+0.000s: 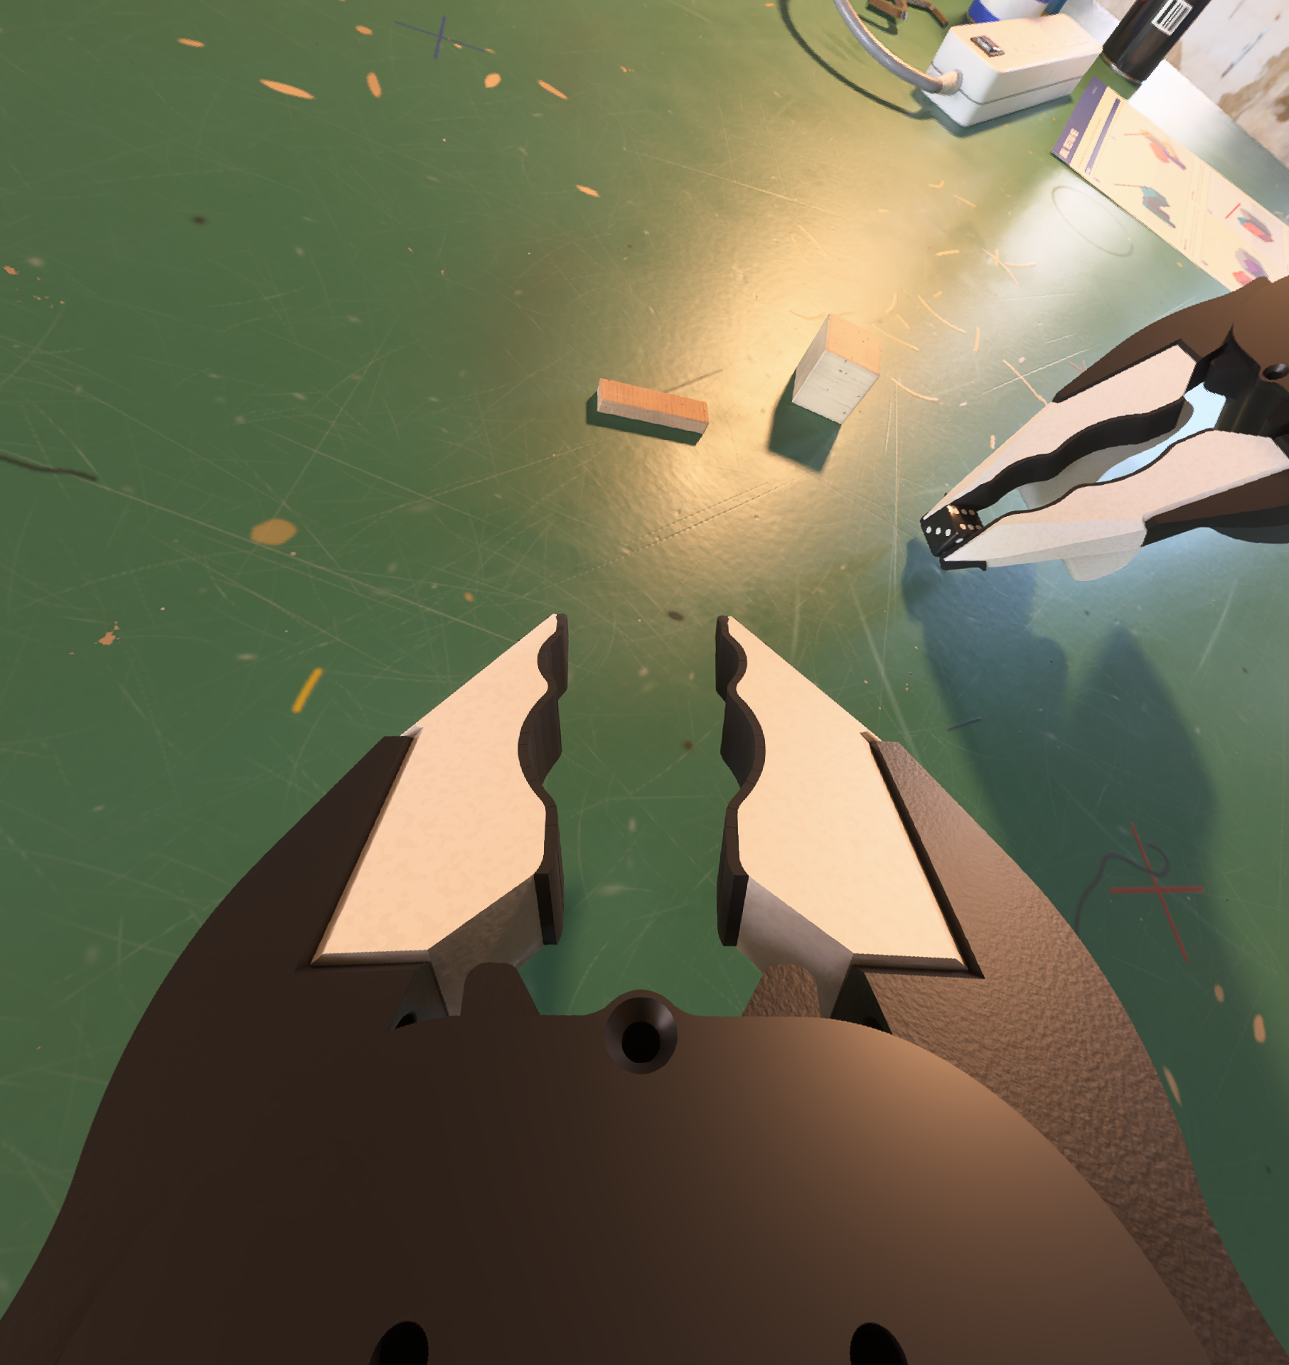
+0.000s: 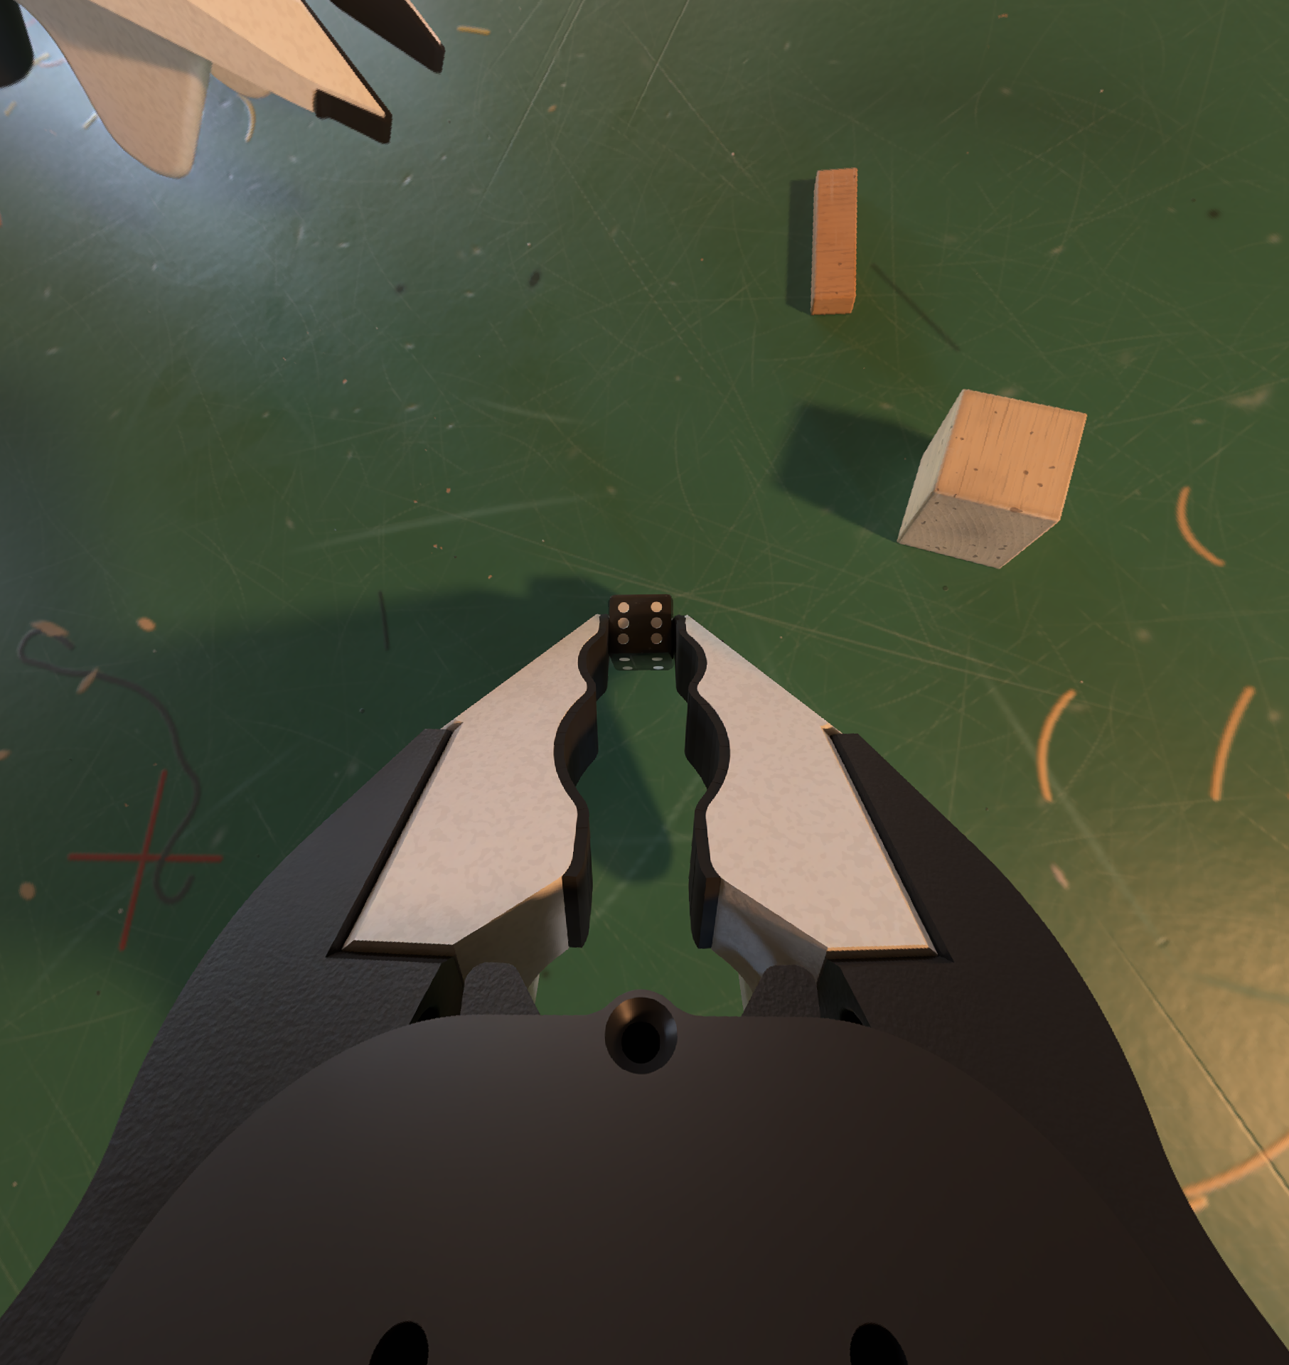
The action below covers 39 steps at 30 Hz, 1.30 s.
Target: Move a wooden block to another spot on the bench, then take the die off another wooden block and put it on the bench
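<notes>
A black die (image 2: 641,634) with pale pips sits between the fingertips of my right gripper (image 2: 641,628), which is shut on it just above the green bench. In the left wrist view the die (image 1: 950,529) and the right gripper (image 1: 955,535) show at the right. A chunky wooden block (image 2: 996,476) stands on the bench to the right of the die, with nothing on top; it also shows in the left wrist view (image 1: 839,369). A thin flat wooden block (image 2: 835,240) lies farther off; it also shows in the left wrist view (image 1: 652,410). My left gripper (image 1: 641,628) is open and empty above the bench.
The green bench (image 1: 257,295) is scratched and strewn with wood shavings. At its far right corner stand a white box with a grey cable (image 1: 1010,63), a black can (image 1: 1143,37) and a printed sheet (image 1: 1173,185). The left gripper's fingers (image 2: 272,59) show top left in the right wrist view.
</notes>
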Motion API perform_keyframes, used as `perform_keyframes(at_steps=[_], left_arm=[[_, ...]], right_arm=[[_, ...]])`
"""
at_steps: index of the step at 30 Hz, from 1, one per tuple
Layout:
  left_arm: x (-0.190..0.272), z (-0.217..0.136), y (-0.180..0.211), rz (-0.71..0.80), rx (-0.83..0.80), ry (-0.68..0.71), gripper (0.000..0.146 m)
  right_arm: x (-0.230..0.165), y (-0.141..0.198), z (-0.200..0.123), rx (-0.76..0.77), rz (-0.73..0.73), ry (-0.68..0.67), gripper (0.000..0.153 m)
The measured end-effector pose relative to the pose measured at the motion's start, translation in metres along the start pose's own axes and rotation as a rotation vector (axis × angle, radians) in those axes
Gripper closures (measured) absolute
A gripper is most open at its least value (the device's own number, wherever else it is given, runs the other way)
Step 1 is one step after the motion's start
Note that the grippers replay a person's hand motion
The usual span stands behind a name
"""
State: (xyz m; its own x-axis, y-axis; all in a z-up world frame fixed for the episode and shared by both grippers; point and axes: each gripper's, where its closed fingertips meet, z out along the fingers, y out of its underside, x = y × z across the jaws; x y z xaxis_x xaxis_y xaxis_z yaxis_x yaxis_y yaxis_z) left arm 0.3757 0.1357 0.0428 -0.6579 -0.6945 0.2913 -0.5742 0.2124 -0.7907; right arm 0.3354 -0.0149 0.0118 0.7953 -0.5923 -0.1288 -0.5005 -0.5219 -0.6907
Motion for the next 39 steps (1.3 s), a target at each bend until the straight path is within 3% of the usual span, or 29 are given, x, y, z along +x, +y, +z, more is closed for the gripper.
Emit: perform_keyframes(at_steps=[5, 14, 17, 30, 34, 39], left_arm=[[0.001, -0.001, 0.000, -0.003, 0.002, 0.006, 0.106], [0.001, -0.001, 0.000, -0.013, 0.002, 0.013, 0.106], [0.001, 0.000, 0.000, -0.017, 0.002, 0.014, 0.106], [0.000, 0.000, 0.001, -0.028, -0.002, 0.019, 0.106], [0.000, 0.000, 0.001, -0.030, -0.004, 0.020, 0.106], [0.000, 0.000, 0.001, -0.030, -0.004, 0.020, 0.106]], right_arm=[[0.001, 0.004, -0.001, -0.014, -0.011, -0.004, 0.136], [-0.020, 0.005, -0.002, -0.016, -0.042, -0.135, 0.132], [-0.018, 0.002, -0.003, -0.003, -0.043, -0.124, 0.119], [-0.017, 0.001, 0.003, -0.004, -0.061, -0.087, 0.112], [-0.017, 0.001, 0.004, -0.006, -0.075, -0.074, 0.111], [-0.017, 0.000, 0.004, -0.005, -0.077, -0.069, 0.122]])
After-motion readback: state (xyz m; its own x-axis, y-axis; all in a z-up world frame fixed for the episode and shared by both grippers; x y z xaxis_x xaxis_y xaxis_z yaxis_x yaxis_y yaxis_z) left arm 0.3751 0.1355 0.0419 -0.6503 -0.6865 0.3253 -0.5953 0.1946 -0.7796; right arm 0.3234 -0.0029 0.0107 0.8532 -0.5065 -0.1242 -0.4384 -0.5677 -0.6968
